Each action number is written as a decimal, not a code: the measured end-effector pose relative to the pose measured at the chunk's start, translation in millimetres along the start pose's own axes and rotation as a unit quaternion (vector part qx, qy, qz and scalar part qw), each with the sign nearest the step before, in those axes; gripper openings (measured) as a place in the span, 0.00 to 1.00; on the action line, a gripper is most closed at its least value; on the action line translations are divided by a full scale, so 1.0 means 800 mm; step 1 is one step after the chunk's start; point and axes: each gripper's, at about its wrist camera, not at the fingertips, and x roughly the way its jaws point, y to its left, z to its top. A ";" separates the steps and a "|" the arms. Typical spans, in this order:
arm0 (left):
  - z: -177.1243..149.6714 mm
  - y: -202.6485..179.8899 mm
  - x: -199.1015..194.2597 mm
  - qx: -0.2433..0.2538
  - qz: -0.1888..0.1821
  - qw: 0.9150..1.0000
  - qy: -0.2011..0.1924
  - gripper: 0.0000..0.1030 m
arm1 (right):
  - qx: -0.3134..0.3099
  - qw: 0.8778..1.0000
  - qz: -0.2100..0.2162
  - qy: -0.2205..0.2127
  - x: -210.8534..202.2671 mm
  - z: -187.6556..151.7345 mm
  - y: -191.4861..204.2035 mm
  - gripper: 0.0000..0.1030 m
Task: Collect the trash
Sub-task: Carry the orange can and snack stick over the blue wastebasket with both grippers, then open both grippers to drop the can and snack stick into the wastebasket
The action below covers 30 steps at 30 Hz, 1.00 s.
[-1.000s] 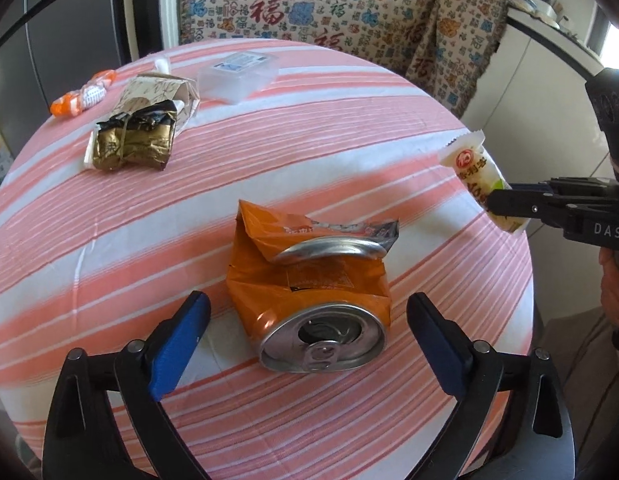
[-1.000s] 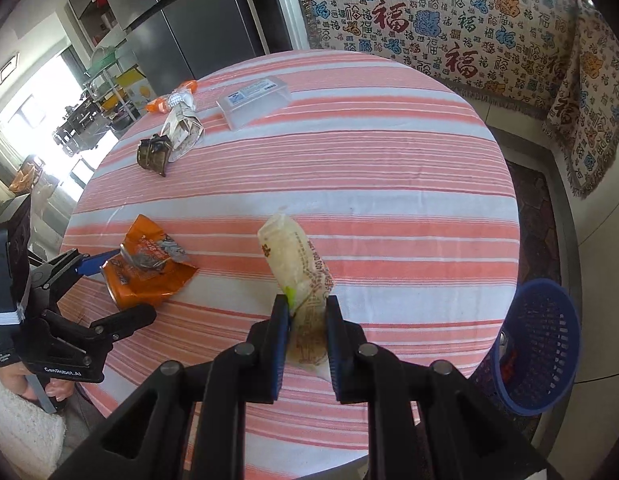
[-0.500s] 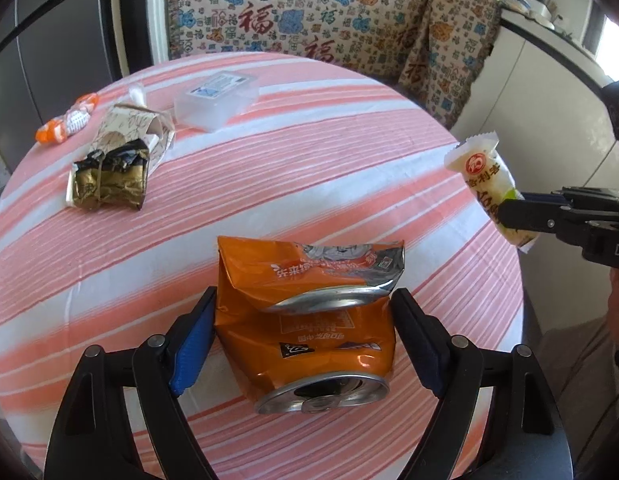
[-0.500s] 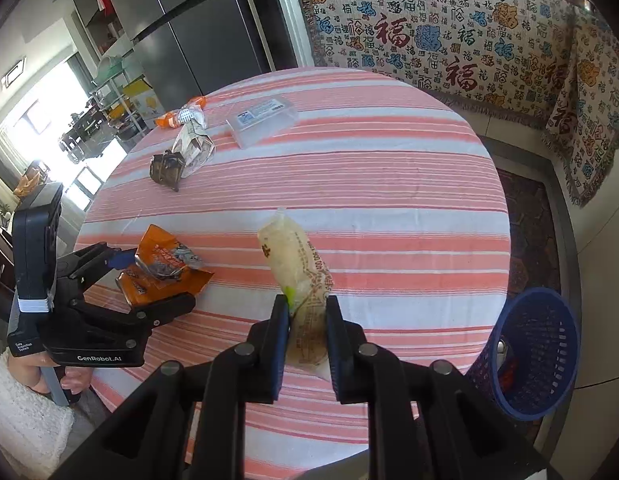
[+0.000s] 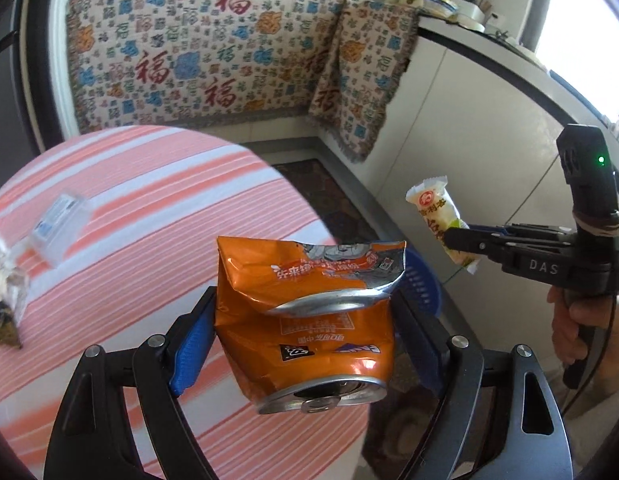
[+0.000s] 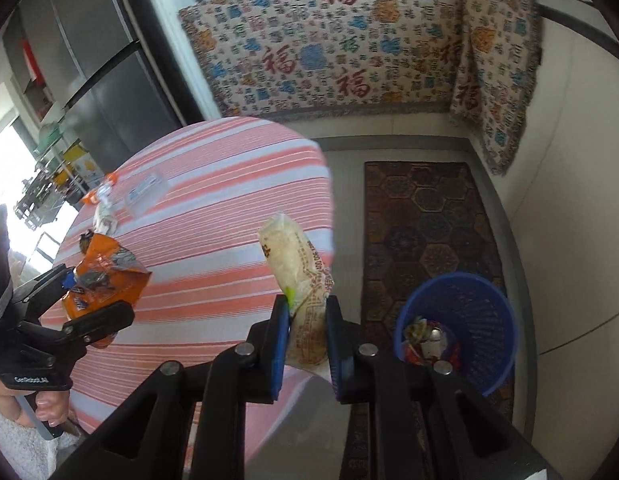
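Currently listed, two pieces of trash, both lifted clear of the striped table.

Item one: crushed orange can, with a torn orange wrapper flap above it. The left gripper is clamping it across its width, blue pads pressing both flanks, jaws standing wide because the can is wide. Its mouth end is facing the camera and its long axis is running away along the fingers. Printing on it is upside down or mirrored and I cannot read it with confidence.

Item two: pale snack packet, a long sealed tube. The right gripper is pinching its lower end, jaws nearly together, and the packet is standing up and leaning left from the fingers. A round red logo and Chinese characters are showing on it in the left wrist view; the wording is too small to read.

Destination, as judged: blue basket on the floor, already holding scraps. It is lying down and to the right of the right gripper's fingers, nearby; the right hand is the nearer one.

Other writing: "DAS" on the right gripper's body, "福" repeated on the patterned cloth.
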 end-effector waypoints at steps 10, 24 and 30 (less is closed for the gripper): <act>0.047 -0.127 0.127 0.041 -0.062 0.996 0.041 0.82 | 0.115 0.991 -0.070 0.010 0.019 -0.001 -0.175 0.17; 0.050 -0.204 0.257 0.059 -0.072 0.993 0.076 0.83 | 0.217 0.974 -0.059 0.039 0.089 -0.038 -0.323 0.17; 0.046 -0.213 0.282 0.065 -0.075 0.991 0.088 0.83 | 0.245 0.968 -0.043 0.042 0.105 -0.051 -0.352 0.18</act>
